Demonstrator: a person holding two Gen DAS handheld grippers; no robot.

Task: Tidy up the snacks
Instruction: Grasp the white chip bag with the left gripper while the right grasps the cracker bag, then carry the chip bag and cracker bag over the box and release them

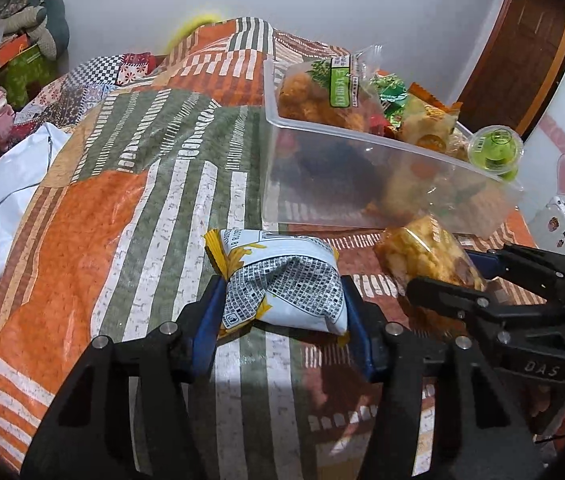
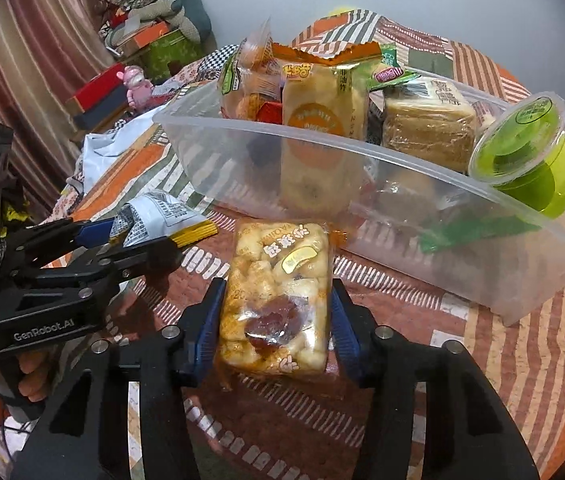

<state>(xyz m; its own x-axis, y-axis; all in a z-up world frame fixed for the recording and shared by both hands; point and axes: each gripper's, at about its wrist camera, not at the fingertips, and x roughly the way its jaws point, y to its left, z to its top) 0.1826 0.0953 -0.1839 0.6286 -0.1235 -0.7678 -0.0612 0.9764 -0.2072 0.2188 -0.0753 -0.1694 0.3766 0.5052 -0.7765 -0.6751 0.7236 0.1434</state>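
A patchwork cover of orange, olive and white stripes spreads over the surface. Behind it rises a plain pale wall. A dark wooden door stands at the right. At the left hangs a striped curtain — below it, stacked boxes and cushions and a pink toy figure.

A white and yellow snack packet lies on the patterned bedspread, creased in the middle. Just beside it lies a clear packet of puffed rice cake with a dark red piece inside. Behind both stands a clear plastic tub crowded with snack packs, a green jelly cup tilted on its rim.
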